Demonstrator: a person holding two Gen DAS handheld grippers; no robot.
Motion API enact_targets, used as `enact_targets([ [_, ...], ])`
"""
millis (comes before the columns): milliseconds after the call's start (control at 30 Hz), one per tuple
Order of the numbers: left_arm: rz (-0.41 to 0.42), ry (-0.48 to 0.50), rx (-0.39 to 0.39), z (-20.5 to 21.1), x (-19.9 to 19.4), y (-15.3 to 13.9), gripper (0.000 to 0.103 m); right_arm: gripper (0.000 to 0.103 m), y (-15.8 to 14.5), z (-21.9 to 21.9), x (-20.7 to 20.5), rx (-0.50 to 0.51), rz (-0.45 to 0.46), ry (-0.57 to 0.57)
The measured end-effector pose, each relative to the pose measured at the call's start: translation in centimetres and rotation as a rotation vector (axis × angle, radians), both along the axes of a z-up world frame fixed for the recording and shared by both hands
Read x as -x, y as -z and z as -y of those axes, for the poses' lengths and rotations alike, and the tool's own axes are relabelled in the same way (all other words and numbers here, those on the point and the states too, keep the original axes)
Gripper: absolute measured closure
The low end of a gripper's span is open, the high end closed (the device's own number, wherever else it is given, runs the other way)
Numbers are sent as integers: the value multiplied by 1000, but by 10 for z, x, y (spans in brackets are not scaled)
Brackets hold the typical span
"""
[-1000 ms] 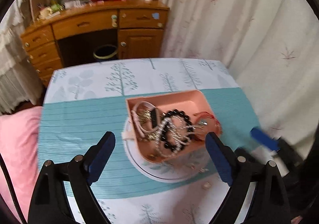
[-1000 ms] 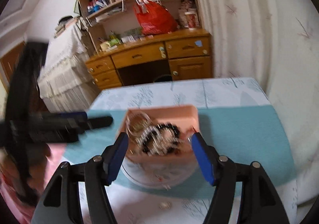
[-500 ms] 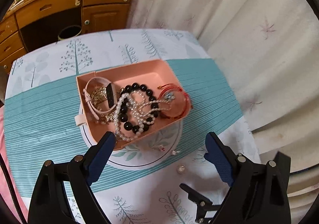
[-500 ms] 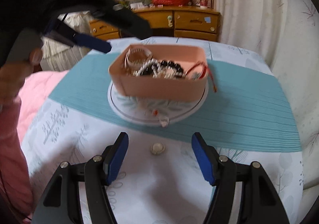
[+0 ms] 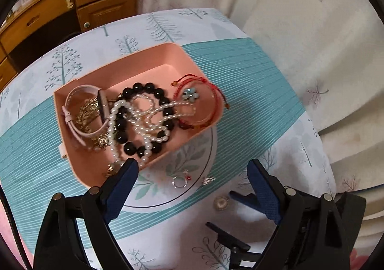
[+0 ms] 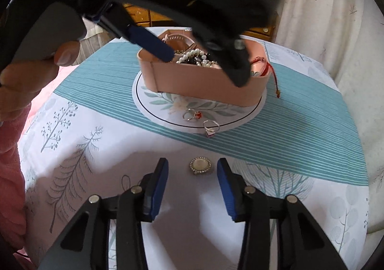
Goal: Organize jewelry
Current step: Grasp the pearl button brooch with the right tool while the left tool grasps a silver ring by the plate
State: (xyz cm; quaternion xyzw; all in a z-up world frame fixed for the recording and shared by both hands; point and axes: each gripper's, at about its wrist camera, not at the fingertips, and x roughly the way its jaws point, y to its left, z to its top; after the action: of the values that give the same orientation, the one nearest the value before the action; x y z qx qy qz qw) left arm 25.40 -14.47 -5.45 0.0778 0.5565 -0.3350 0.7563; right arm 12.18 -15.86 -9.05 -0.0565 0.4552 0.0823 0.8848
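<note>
The left hand-held gripper (image 5: 192,177) is hovering wide open over the near edge of the pink box (image 5: 165,58), gripping nothing. The box is sitting on a round mat (image 5: 192,150) on the counter (image 5: 168,234), holding a pearl strand (image 5: 144,123), black beads (image 5: 165,102), a red cord bracelet (image 5: 216,97) and a watch (image 5: 72,123). Two rings are lying on the mat just in front of the box: one with a red stone (image 6: 193,115) and one (image 6: 211,127) at the mat's edge. The right hand-held gripper (image 6: 192,169) is sitting low over the counter, its fingers parted either side of a round brooch (image 6: 201,165), apart from it, holding nothing
</note>
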Motion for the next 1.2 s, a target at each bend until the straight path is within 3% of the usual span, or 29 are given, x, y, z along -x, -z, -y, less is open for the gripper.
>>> enact_targets([
  [200, -15, 41, 32, 7, 6, -2, 33, 66, 1, -3, 2, 9, 17, -9],
  [300, -30, 72, 5, 13, 10, 4, 50, 67, 1, -4, 3, 17, 27, -8],
  [367, -52, 86, -7, 19, 11, 10, 64, 73, 2, -5, 3, 13, 31, -15],
  [433, -70, 92, -7, 21, 10, 15, 69, 80, 2, -4, 0, 15, 32, -19],
  [467, -79, 96, -3, 22, 10, 17, 71, 84, 2, -5, 0, 16, 32, -22],
  [1100, -111, 107, -75, 46, 13, 49, 77, 84, -1, 21, 22, 10, -28, 3],
  [1200, -93, 105, -103, 46, 15, 50, 94, 84, 0, 19, 24, 15, -27, 2],
])
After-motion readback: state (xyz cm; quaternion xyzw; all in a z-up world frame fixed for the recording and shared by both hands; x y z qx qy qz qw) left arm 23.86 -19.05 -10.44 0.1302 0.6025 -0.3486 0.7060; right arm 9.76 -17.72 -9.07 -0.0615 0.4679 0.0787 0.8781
